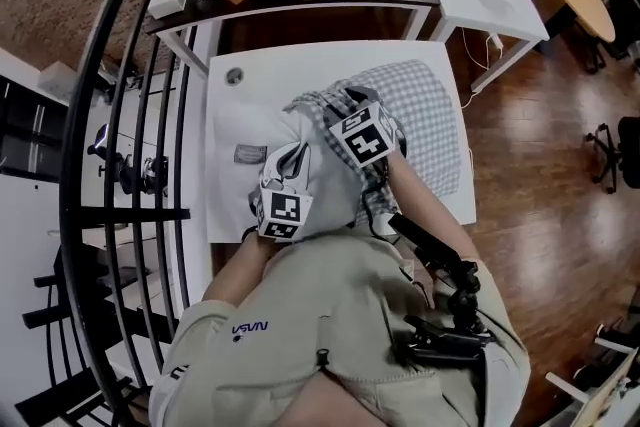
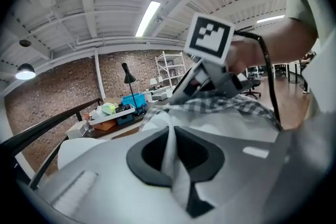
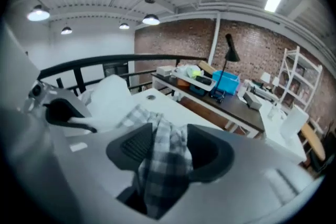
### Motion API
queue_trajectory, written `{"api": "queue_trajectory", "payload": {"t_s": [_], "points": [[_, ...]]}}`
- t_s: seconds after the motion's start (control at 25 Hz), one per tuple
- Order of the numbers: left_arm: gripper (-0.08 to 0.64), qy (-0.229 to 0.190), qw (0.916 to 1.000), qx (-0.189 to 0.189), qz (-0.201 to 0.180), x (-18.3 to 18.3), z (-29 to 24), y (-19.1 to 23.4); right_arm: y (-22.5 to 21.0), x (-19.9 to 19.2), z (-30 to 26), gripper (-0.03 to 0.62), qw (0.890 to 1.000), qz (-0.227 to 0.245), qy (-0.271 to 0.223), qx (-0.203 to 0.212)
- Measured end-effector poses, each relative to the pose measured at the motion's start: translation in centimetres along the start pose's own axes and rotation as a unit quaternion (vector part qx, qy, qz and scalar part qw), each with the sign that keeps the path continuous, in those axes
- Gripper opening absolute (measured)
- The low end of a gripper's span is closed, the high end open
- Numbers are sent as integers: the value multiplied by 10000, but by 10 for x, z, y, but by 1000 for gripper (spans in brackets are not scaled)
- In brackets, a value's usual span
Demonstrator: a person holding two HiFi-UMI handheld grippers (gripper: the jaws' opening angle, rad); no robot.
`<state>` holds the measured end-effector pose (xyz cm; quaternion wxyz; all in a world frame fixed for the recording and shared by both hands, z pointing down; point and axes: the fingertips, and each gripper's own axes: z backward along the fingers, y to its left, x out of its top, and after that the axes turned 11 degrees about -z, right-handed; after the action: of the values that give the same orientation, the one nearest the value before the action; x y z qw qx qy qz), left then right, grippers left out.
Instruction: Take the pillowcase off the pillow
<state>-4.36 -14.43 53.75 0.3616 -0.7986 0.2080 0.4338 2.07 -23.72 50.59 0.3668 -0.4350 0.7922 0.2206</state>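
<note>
The pillowcase [image 1: 420, 105], a checked cloth, lay on the right half of the white surface [image 1: 300, 65]. Its bunched mouth was gathered round the middle of the white pillow [image 1: 250, 130], whose bare end stuck out to the left. We judged its long axis to run left to right across the surface, open end facing left and closed end right.

Our left tool [image 2: 169, 152] was closed tight on a thin fold of the pillow's white cover. Our right tool [image 3: 160, 149] had its jaws apart, with a hank of checked cloth lying loose between them, not pinched.

If we pulled right now, that cloth would likely slide out. The left hold was a thin pinch and might slip, letting the pillow drag along inside the case. The crumpled mouth could also catch on the pillow's corners.
</note>
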Motion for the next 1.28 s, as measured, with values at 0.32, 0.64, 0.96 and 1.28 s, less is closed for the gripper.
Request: {"api": "queue_trajectory", "payload": {"t_s": [0.32,0.64,0.96,1.28], "points": [[14,-750,9964,276,-269,56,40,18,-29,1,-25,21,9862,1130,598,-1053],[14,-1550,9842,316,793,90,82,62,-151,6,42,21,9733,60,81,-2294],[14,-748,9925,252,936,20,13,78,-167,-45,35,21,9711,-159,249,-2368],[69,-242,9996,-146,-3,12,-38,66,-137,-33,54,129,9794,-788,-616,-1757]]}}
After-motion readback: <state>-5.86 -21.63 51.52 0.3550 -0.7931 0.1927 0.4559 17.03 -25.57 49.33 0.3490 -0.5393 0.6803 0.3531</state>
